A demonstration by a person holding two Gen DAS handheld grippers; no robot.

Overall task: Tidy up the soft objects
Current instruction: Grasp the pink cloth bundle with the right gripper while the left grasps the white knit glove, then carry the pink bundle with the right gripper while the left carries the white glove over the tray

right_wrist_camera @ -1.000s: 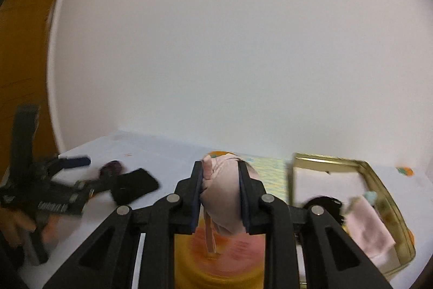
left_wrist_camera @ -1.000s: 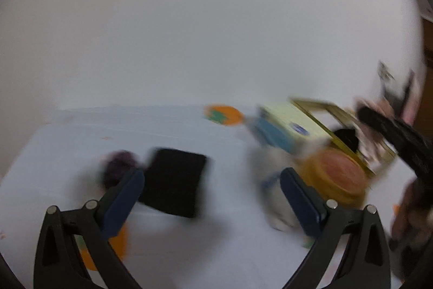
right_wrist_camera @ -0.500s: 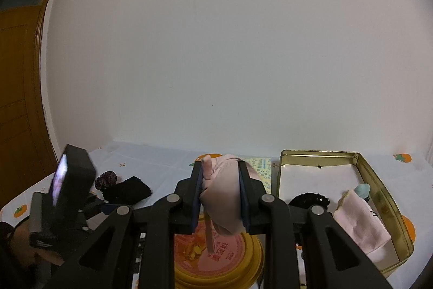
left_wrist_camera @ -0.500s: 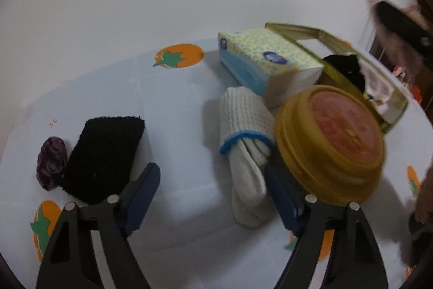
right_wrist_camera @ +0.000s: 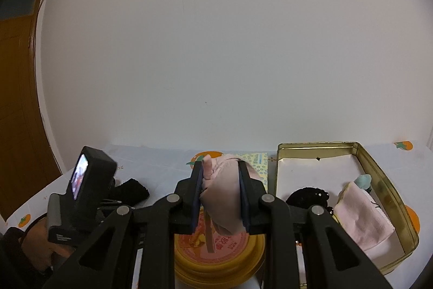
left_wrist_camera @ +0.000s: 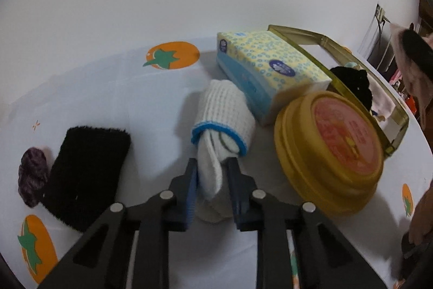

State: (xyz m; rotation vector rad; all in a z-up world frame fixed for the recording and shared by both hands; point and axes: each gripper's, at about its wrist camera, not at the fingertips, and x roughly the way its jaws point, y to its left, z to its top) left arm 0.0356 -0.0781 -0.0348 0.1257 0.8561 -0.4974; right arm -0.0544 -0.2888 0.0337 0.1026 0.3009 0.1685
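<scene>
A: Is any writing showing on the things on the counter (left_wrist_camera: 151, 110)?

B: The round yellow tin (left_wrist_camera: 328, 153) is carrying an orange-red label with print too blurred to read, and the tissue pack (left_wrist_camera: 268, 69), yellow with blue rings, is showing a small blue logo that is not legible either.

A: What is the left gripper (left_wrist_camera: 212, 187) doing?

B: Its fingers are closing on the rolled white knit glove (left_wrist_camera: 223, 123) with the blue cuff edge, and the pads are pressing its lower end. The glove is lying on the counter between the tissue pack and a black fuzzy cloth (left_wrist_camera: 86, 169), just beside the tin. A dark purple scrunchie (left_wrist_camera: 32, 178) is sitting against the cloth's left edge.

A: And the right gripper (right_wrist_camera: 220, 194)?

B: It is clamping a pink soft bundle (right_wrist_camera: 224, 197) above the tin, with a strap hanging down. The gold rectangular tin box (right_wrist_camera: 384, 178) is standing open to the right, holding a black item (right_wrist_camera: 307, 195) and a folded pink cloth (right_wrist_camera: 362, 221); its far half is lying bare.
</scene>
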